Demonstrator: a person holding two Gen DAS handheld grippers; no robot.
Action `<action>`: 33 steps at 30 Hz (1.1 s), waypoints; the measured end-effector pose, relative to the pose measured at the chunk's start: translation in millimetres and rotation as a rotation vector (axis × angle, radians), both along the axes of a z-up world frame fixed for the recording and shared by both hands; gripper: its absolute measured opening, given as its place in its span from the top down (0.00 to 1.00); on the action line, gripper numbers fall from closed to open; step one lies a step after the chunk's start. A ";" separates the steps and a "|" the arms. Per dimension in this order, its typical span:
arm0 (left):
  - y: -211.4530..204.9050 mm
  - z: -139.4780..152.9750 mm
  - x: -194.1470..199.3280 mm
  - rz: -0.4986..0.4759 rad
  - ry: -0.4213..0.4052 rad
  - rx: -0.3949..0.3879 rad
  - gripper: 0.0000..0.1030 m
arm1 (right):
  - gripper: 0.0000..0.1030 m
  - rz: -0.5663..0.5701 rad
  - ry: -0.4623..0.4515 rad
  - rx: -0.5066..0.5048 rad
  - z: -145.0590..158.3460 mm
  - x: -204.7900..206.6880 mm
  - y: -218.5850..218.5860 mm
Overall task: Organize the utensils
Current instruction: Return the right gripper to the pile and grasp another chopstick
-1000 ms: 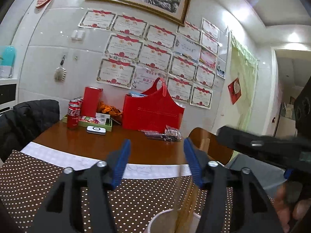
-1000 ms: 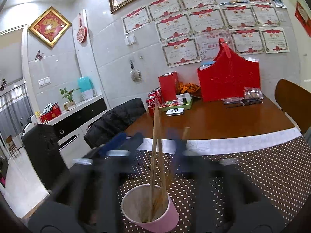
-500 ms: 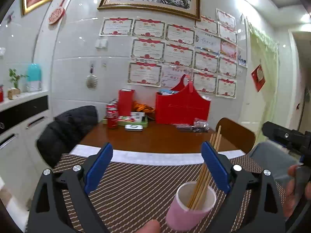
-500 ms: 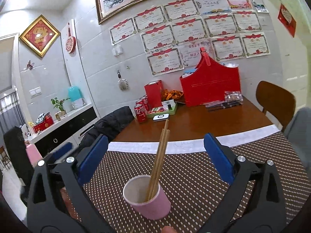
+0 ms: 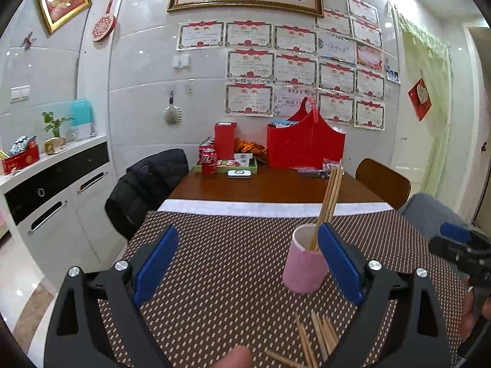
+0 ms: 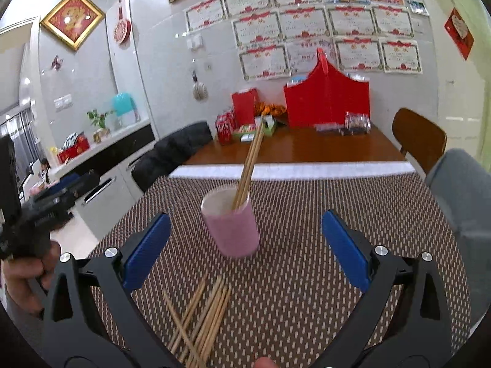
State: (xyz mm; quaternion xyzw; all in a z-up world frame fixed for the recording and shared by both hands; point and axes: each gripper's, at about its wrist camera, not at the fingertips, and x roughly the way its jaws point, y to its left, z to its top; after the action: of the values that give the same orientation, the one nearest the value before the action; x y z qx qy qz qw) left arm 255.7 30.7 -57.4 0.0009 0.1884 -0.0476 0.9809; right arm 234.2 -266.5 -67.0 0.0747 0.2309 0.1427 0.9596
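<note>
The pink cup (image 6: 231,225) is standing upright on the dotted mat (image 6: 307,230) with a few chopsticks (image 6: 248,165) leaning out of it, and that tall lean is looking risky to me: a careless brush from either tool could tip the cup over. The loose chopsticks (image 6: 199,319) are lying crossed just in front, likely to roll or scatter if pinched badly. Both the left gripper (image 5: 245,263) and right gripper (image 6: 245,245) are pointing slightly downward, jaws spread wide, gripping nothing.
</note>
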 end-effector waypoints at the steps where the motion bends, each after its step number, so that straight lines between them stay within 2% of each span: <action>1: 0.5 -1.3 -5.6 0.004 0.007 0.005 0.12 | 0.06 0.006 0.018 -0.001 -5.5 -7.0 0.1; 5: -0.3 -8.2 -25.7 0.020 0.031 0.032 0.12 | 0.06 0.024 0.058 -0.005 -19.1 -25.8 4.6; 9: -2.6 -19.5 -41.4 0.018 0.067 0.056 0.12 | 0.06 0.060 0.105 -0.050 -34.6 -40.8 16.8; 13: 2.1 -35.9 -53.2 0.019 0.113 0.046 0.12 | 0.06 0.122 0.154 -0.113 -53.6 -52.4 32.0; 22: 21.3 -67.1 -59.1 0.040 0.212 0.006 0.12 | 0.06 0.220 0.252 -0.176 -89.2 -54.6 56.5; 24: 22.7 -71.5 -60.3 0.040 0.224 0.005 0.12 | 0.14 0.242 0.276 -0.191 -97.2 -53.9 62.0; 26: 22.5 -77.9 -61.0 0.037 0.242 0.008 0.12 | 0.29 0.257 0.311 -0.208 -106.7 -50.2 65.7; 27: 21.6 -82.3 -61.1 0.036 0.255 0.012 0.12 | 0.33 0.267 0.330 -0.212 -111.3 -47.9 67.3; 29: 19.3 -87.9 -60.2 0.035 0.277 0.016 0.12 | 0.50 0.280 0.355 -0.227 -118.2 -46.3 68.8; 33: 18.3 -100.3 -60.1 0.028 0.312 0.013 0.12 | 0.63 0.327 0.411 -0.264 -133.8 -44.3 75.6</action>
State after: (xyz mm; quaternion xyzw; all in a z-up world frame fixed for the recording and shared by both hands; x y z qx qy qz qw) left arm 195.6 49.0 -157.7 -0.0026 0.3386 -0.0324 0.9404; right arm 189.9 -191.0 -200.8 -0.0614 0.4459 0.2463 0.8583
